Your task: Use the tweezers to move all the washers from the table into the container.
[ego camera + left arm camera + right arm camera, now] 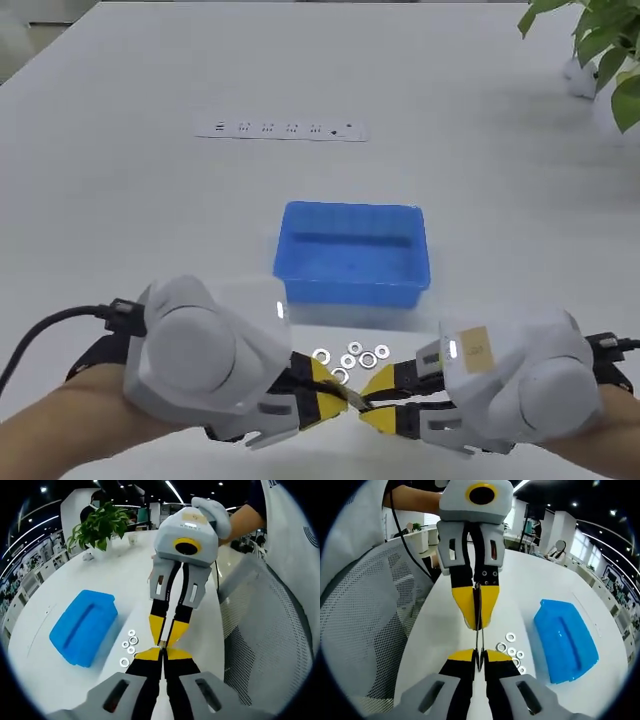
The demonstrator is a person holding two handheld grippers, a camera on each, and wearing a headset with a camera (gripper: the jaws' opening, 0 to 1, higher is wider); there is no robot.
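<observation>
A white worktop (120, 200) runs back to a power strip (281, 129) and a leafy plant (605, 45) at the far right corner. Near the front edge, the left tongs (335, 395) and the right tongs (375, 400) point at each other, tip to tip, just above the surface.

In the right gripper view the tweezers (478, 642) show as a thin metal strip. It runs out from between the clenched yellow pads of the left tongs (477, 622) and down into the right tongs (479, 656), which are also pressed together on it. Both pairs therefore appear clamped on the tweezers. In the left gripper view the metal is too thin to follow where the left tongs (162, 652) meet the right tongs (165, 636).

The washers (352, 360) lie in a loose cluster on the worktop just beyond the tips. They sit between the tongs and the blue container (350, 212), near its front wall.
</observation>
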